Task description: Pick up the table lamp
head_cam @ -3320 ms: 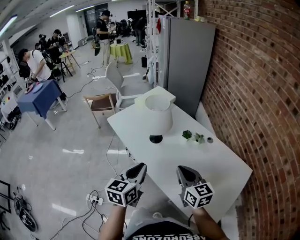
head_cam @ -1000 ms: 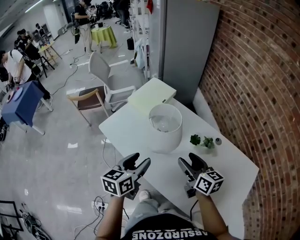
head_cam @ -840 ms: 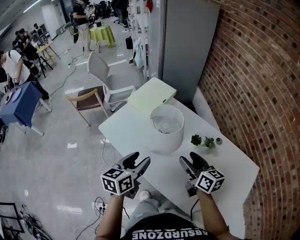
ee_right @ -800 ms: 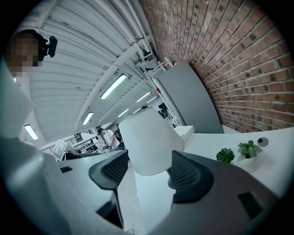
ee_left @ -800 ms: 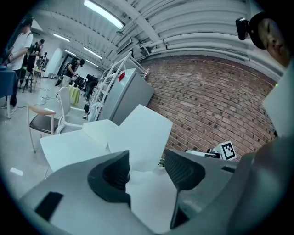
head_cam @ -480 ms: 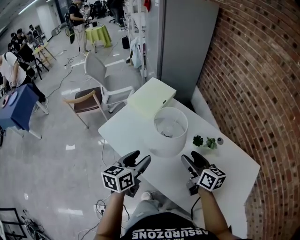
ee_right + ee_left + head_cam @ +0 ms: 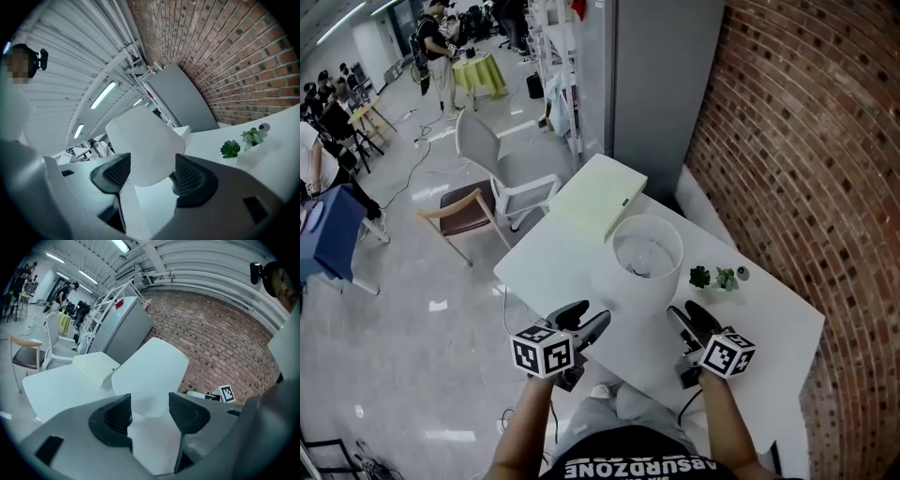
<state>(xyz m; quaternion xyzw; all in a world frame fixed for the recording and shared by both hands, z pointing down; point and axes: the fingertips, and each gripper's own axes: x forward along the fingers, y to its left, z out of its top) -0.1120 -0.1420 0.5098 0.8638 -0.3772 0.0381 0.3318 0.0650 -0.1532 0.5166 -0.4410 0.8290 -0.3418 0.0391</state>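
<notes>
The table lamp [image 7: 647, 255], with a white drum shade, stands upright on the white table [image 7: 562, 262]. My left gripper [image 7: 589, 322] hovers over the table's near edge, short of the lamp and to its left. Its jaws are opening and hold nothing. In the left gripper view the shade [image 7: 150, 373] shows beyond the gap of that gripper [image 7: 150, 412], apart from it. My right gripper [image 7: 686, 317] is open just before the lamp on its right. In the right gripper view the shade [image 7: 140, 143] stands past the empty gap of that gripper [image 7: 149, 177].
A pale yellow flat box [image 7: 598, 195] lies on the table behind the lamp. Two small potted plants [image 7: 713, 277] sit to the lamp's right by the brick wall [image 7: 797, 141]. A grey cabinet [image 7: 656, 84] stands at the table's far end, and chairs [image 7: 502, 173] to the left.
Both grippers have come forward and slightly down toward the lamp, which now sits closer ahead of them. The lamp itself has not moved.
</notes>
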